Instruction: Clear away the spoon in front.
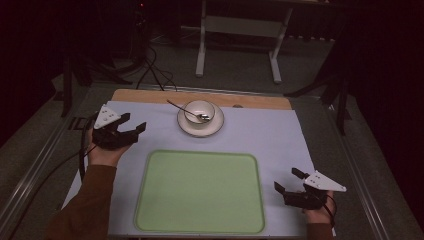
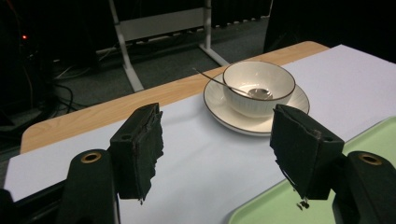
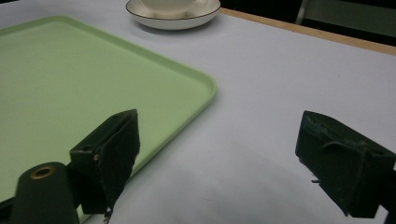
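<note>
While both grippers hovering empty, jaws spread wide: left gripper (image 1: 131, 125) pointing toward bowl (image 1: 199, 111) sitting on saucer (image 1: 218, 125) at far table edge, ahead-right of its fingertips. Spoon (image 1: 187, 112) handle angling back-left. Right gripper (image 1: 287, 181) lying well apart, beside green tray (image 1: 200, 192).

The left claw (image 1: 132, 123) is held at the far left, jaws spread wide and empty. The right claw (image 1: 288, 180) sits near right, jaws likewise apart, hand behind it.
</note>
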Tool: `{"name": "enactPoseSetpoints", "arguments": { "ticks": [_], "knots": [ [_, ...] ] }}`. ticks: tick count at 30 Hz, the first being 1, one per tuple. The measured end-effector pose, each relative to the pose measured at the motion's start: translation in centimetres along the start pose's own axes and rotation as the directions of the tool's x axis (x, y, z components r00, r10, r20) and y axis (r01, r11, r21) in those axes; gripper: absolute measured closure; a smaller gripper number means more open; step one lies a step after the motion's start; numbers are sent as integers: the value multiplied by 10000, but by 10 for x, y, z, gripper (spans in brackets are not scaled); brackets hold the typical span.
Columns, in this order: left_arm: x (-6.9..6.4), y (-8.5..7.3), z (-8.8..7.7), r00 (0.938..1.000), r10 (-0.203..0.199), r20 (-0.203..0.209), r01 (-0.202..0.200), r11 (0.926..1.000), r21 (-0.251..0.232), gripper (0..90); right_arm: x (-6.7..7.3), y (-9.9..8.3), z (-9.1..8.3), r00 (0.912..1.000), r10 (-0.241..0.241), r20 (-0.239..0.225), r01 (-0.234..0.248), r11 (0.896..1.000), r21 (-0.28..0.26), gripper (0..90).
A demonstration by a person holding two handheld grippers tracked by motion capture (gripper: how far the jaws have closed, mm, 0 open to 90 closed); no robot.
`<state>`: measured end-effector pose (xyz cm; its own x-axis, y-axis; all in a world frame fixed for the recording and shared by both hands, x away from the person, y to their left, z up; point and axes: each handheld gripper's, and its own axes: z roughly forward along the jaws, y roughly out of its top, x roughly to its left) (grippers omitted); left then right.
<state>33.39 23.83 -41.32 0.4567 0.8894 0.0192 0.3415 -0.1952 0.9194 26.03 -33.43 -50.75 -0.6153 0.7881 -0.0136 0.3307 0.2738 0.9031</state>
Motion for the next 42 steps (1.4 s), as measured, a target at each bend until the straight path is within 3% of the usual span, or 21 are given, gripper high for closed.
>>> {"name": "enactPoseSetpoints", "arguments": {
  "ticks": [20,26,42],
  "knots": [
    [1,15,27,9997,-105,214,99,9995,285,367,0,0,0,10000,-14,4,14,10000,-38,135],
    [4,18,37,9989,-408,233,401,9988,291,368,0,0,0,10000,1,-9,-1,10000,0,135],
    [0,22,64,9993,-346,121,339,9976,607,380,0,0,0,10000,-17,-22,17,10000,-18,135]
  ]
}}
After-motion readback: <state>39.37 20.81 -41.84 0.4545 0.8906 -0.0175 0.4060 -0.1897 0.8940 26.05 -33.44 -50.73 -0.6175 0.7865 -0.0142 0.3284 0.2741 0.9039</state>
